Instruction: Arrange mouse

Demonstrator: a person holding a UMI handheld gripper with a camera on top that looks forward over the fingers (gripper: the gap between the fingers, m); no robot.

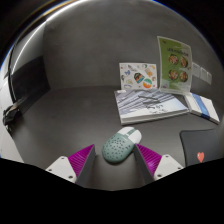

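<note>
The mouse (118,147) has a pale green dotted body and a white far end. It lies on the dark grey desk (80,115) between my two fingertips, reaching a little beyond them. My gripper (115,150) is open. The magenta pads (78,160) stand on either side of the mouse. The right pad is close against the mouse, and a small gap shows at the left pad. The mouse rests on the desk.
A black mat (192,142) with a small red mark lies just right of the mouse. Beyond the mouse are an open booklet (150,103), an upright green leaflet (175,62), a small card (138,75) and a book (205,107). A dark flat object (25,78) is at the far left.
</note>
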